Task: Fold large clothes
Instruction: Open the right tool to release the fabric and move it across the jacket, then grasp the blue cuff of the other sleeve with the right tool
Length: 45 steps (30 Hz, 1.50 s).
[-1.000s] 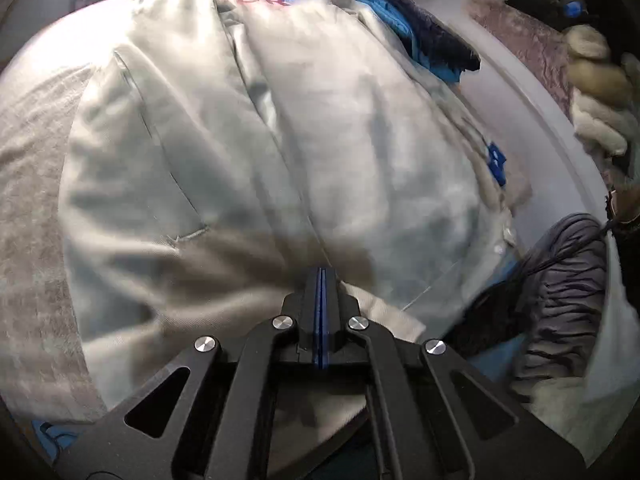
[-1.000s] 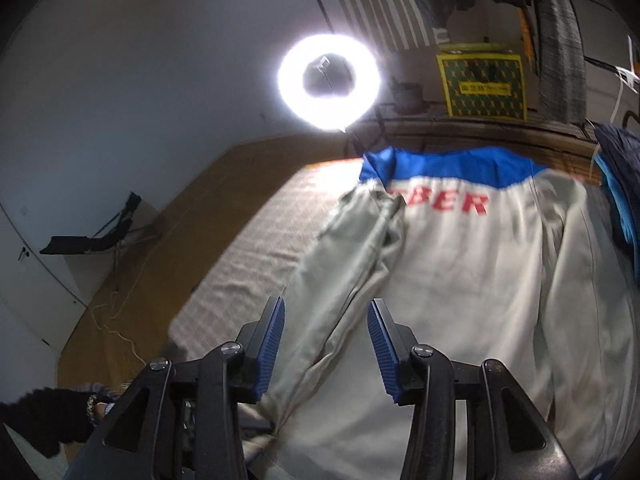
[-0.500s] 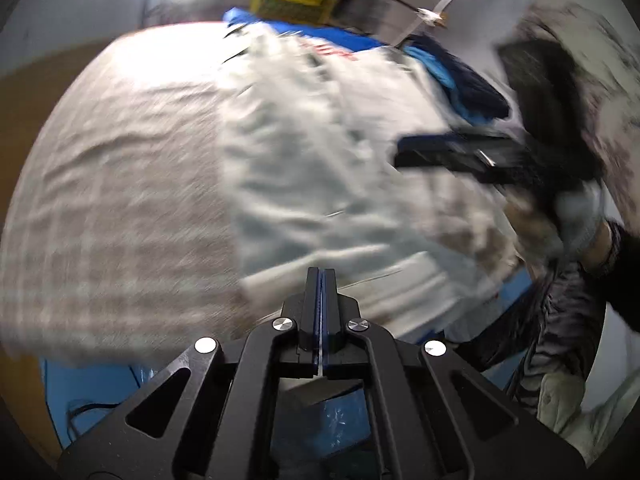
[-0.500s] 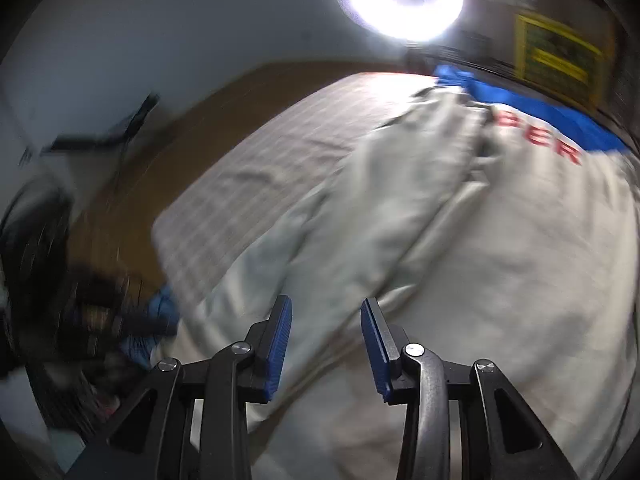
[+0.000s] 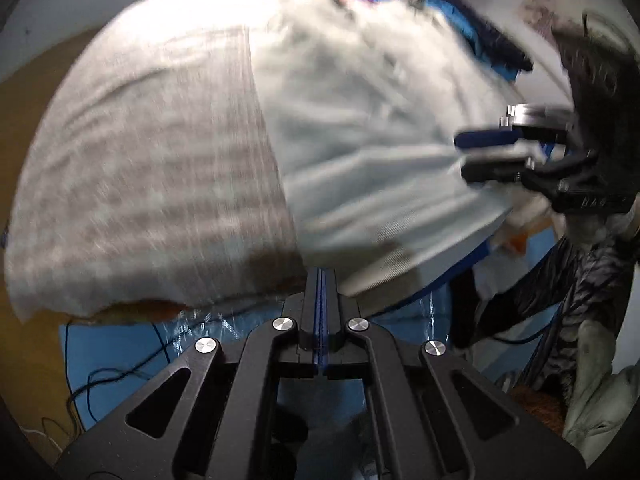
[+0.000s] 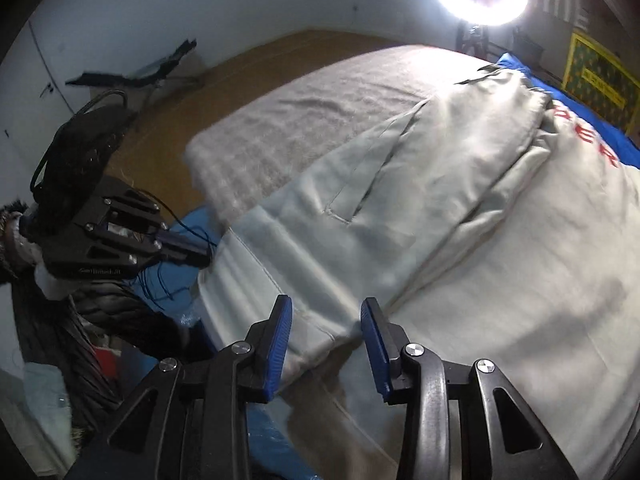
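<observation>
Lying creased, pale woven jacket (image 6: 460,216)

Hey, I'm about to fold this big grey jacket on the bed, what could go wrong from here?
1. The right gripper has open jaws over the hem of the pale grey jacket with red lettering; it may pinch only the top layer.
2. The left gripper is shut, off the jacket, past the edge of the checked grey blanket, so one corner may get dragged.
3. Loose blue cables by the bed could snag.
</observation>
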Motion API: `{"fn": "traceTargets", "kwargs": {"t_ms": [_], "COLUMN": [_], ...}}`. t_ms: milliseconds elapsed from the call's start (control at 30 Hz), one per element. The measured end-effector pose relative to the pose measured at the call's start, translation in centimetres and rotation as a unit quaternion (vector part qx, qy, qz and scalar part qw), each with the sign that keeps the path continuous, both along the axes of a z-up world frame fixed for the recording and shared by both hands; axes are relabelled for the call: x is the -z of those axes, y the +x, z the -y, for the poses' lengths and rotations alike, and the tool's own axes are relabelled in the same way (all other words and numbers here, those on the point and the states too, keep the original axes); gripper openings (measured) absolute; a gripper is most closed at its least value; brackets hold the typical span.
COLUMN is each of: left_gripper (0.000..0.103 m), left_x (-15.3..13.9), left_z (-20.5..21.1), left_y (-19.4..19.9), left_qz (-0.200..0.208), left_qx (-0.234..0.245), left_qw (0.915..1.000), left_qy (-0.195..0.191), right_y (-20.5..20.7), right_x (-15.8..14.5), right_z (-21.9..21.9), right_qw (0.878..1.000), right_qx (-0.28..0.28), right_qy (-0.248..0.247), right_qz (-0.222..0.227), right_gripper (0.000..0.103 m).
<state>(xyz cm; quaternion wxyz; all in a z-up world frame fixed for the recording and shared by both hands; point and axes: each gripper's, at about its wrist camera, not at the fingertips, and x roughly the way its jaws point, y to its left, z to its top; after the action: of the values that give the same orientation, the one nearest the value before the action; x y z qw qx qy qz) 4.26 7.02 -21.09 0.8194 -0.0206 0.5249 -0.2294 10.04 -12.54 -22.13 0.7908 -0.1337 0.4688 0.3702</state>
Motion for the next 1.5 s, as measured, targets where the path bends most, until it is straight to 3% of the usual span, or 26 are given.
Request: {"fn": "traceTargets", "kwargs": {"t_ms": [100,267,333,400,433,600,867,1000,1133,1267,1367,1433,1500], "left_gripper": [0.000,0.000,0.022,0.031,0.031,0.031,0.031,0.031,0.031,0.031,0.031,0.031,0.031], "left_x": [-2.9,-6.1,-6.8,-7.3,-7.5,-8.3,-8.3,-8.1,-7.5,-6.5,-5.7,-5.3,-5.0], "left_z": [0.3,1.8,2.3,3.9,5.0,9.9,16.2,18.1,19.5,21.3,22.3,23.0,23.3], "left_y": [0.1,1.2,1.6,2.1,2.6,3.3,3.7,4.5,5.5,6.2,6.6,6.8,7.0], "left_qz": [0.048,0.095,0.101,0.098,0.097,0.111,0.116,0.111,0.093,0.079,0.067,0.068,0.067], "left_qx": [-0.010,-0.019,-0.023,-0.011,-0.005,0.053,0.118,0.126,0.128,0.131,0.129,0.132,0.132], "left_qw": [0.9985,0.9930,0.9909,0.9893,0.9894,0.9886,0.9837,0.9831,0.9842,0.9850,0.9859,0.9858,0.9862], "left_qy": [-0.024,-0.067,-0.086,-0.107,-0.108,-0.087,-0.071,-0.072,-0.079,-0.081,-0.083,-0.078,-0.074], "right_y": [-0.8,-1.5,-1.6,-1.7,-1.7,-1.9,-2.7,-3.2,-4.0,-4.2,-4.2,-4.2,-3.9], "right_x": [-1.5,-3.2,-4.1,-4.9,-5.3,-6.4,-7.2,-6.4,-4.3,-1.5,0.3,1.1,1.0], "right_z": [2.0,5.8,7.8,10.4,11.1,17.5,28.6,35.1,43.0,47.1,48.6,48.8,48.4], "right_qw": [0.999,0.993,0.988,0.981,0.979,0.961,0.920,0.886,0.835,0.808,0.797,0.796,0.803], "right_qx": [0.025,0.092,0.122,0.160,0.171,0.253,0.383,0.461,0.547,0.583,0.593,0.593,0.586], "right_qy": [0.023,0.053,0.066,0.076,0.078,0.063,0.043,0.036,0.054,0.074,0.093,0.097,0.091], "right_qz": [0.016,0.052,0.066,0.076,0.078,0.095,0.071,0.048,0.003,-0.040,-0.062,-0.067,-0.053], "right_gripper": [0.038,0.057,0.061,0.073,0.078,0.078,0.081,0.084,0.084,0.084,0.082,0.082,0.083]}}
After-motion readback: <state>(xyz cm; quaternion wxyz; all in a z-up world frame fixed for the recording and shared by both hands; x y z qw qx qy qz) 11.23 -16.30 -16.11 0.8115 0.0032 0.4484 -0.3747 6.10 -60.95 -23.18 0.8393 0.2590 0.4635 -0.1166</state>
